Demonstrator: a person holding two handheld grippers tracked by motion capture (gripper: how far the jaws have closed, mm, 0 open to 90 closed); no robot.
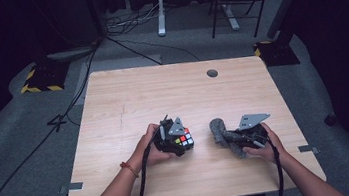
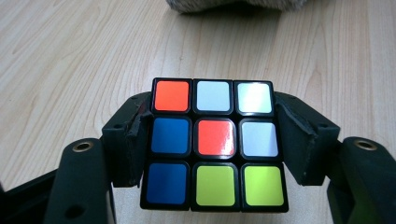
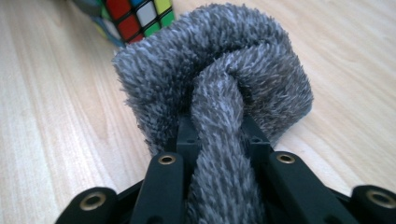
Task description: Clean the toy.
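Observation:
My left gripper (image 1: 184, 144) is shut on a colour puzzle cube (image 2: 213, 143), its black pads pressing the cube's two sides just above the wooden table (image 1: 127, 98). The cube's top face shows orange, white, blue, red and yellow-green tiles. My right gripper (image 1: 225, 137) is shut on a fluffy grey cloth (image 3: 219, 88), a bunched strip of which runs between its jaws while the rest folds over in front. In the high view the cloth (image 1: 218, 129) sits just right of the cube (image 1: 185, 140). A corner of the cube (image 3: 135, 16) lies beyond the cloth in the right gripper view.
The table has a round cable hole (image 1: 212, 73) near its far edge. Behind the table on the grey floor stand desk legs (image 1: 159, 9), cables and a yellow-black striped base (image 1: 39, 82).

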